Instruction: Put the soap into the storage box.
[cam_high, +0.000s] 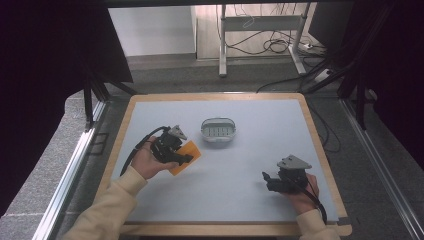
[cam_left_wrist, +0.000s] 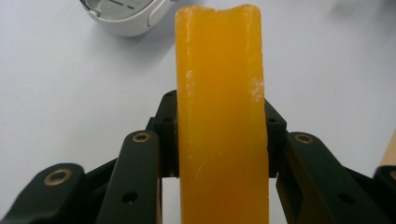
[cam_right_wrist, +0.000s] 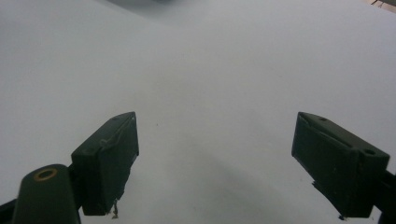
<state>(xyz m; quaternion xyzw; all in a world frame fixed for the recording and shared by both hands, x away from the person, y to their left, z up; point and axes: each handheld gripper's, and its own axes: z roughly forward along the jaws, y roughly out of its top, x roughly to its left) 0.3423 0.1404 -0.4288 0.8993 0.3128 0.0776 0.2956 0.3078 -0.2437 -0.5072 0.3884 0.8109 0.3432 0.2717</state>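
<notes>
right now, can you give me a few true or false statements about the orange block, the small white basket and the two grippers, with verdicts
1. The left gripper is clamped on the orange rectangular block. True.
2. The orange rectangular block lies inside the small white plastic basket. False: it is held outside the basket, to its left and nearer the person in the high view.
3. The right gripper has its jaws apart with nothing between them. True.
4. The right gripper holds the white basket. False: it sits over bare grey table surface, well apart from the basket.
5. The basket stands at the table's near right corner. False: it stands about mid-table.
</notes>
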